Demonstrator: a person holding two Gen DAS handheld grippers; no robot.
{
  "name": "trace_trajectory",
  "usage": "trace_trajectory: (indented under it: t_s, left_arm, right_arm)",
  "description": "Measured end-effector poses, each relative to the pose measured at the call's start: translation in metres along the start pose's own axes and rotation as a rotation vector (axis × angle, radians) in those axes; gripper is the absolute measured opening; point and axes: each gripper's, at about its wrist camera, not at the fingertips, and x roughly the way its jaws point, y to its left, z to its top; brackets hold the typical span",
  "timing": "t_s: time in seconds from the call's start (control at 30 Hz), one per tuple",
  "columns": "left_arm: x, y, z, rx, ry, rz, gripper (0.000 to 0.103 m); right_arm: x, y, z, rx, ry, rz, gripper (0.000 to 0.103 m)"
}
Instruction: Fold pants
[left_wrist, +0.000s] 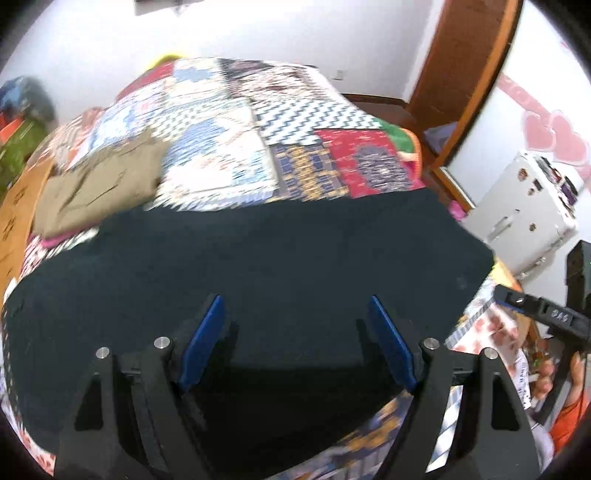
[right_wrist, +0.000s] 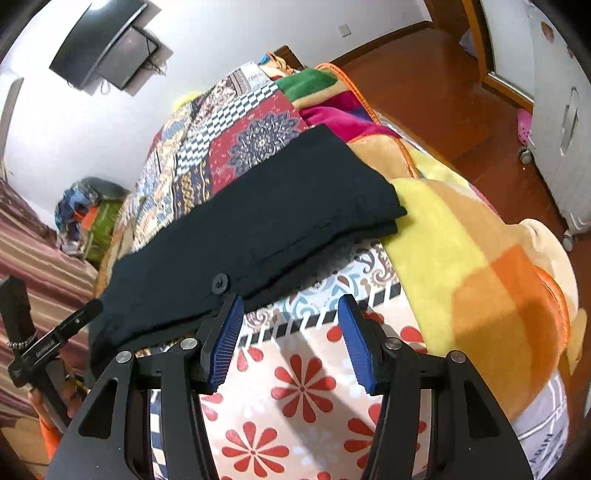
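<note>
Seemingly both empty: left hand-held gripper wide over pants; right hand-held gripper half-open.

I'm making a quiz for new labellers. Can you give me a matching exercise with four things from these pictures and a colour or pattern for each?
Things:
1. folded pants
2. second folded garment at the bed's far side
3. fleece blanket
4. left claw's finger pads

Colours:
A. blue
B. yellow and orange
C. black
D. khaki

Pairs: 1-C, 2-D, 3-B, 4-A
</note>
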Motion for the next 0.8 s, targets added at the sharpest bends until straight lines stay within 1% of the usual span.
trace_trajectory:
  t_s: [0.1,0.2,0.23,0.3,0.37,0.43,0.57,0.6,0.63,0.7,0.73,0.8]
  left_arm:
    - [0.014,-0.026,0.014,0.035,0.022,-0.039,0.08]
    - [0.039,-0.055,0.024,0.051,0.08,-0.096,0.08]
    - [0.05,-0.064,0.026,0.059,0.106,-0.099,0.08]
    - [0.069,-0.079,0.024,0.075,0.153,-0.086,0.08]
    - [0.082,-0.087,0.022,0.085,0.179,-0.072,0.08]
    - [0.086,-0.092,0.019,0.109,0.175,-0.044,0.08]
    - [0.087,-0.092,0.019,0.11,0.178,-0.044,0.08]
    - [0.088,-0.093,0.019,0.11,0.177,-0.043,0.08]
    - [0.087,-0.093,0.018,0.112,0.176,-0.041,0.08]
    - [0.087,-0.094,0.017,0.12,0.171,-0.033,0.08]
    - [0.087,-0.095,0.016,0.124,0.17,-0.03,0.08]
    - [0.087,-0.095,0.017,0.129,0.169,-0.026,0.08]
  right_arm:
    - [0.007,-0.009,0.008,0.036,-0.008,0.023,0.05]
    - [0.018,-0.021,0.018,0.093,-0.009,0.062,0.05]
    - [0.019,-0.022,0.02,0.104,-0.009,0.073,0.05]
    - [0.024,-0.024,0.026,0.114,-0.015,0.079,0.05]
    - [0.026,-0.025,0.028,0.125,-0.019,0.09,0.05]
    - [0.029,-0.026,0.031,0.135,-0.02,0.102,0.05]
    - [0.032,-0.023,0.036,0.117,-0.034,0.098,0.049]
    - [0.032,-0.022,0.037,0.107,-0.043,0.091,0.043]
    - [0.031,-0.019,0.037,0.088,-0.058,0.073,0.039]
    - [0.03,-0.019,0.039,0.063,-0.072,0.057,0.026]
    - [0.03,-0.019,0.04,0.06,-0.075,0.053,0.023]
    - [0.03,-0.02,0.041,0.057,-0.079,0.063,0.013]
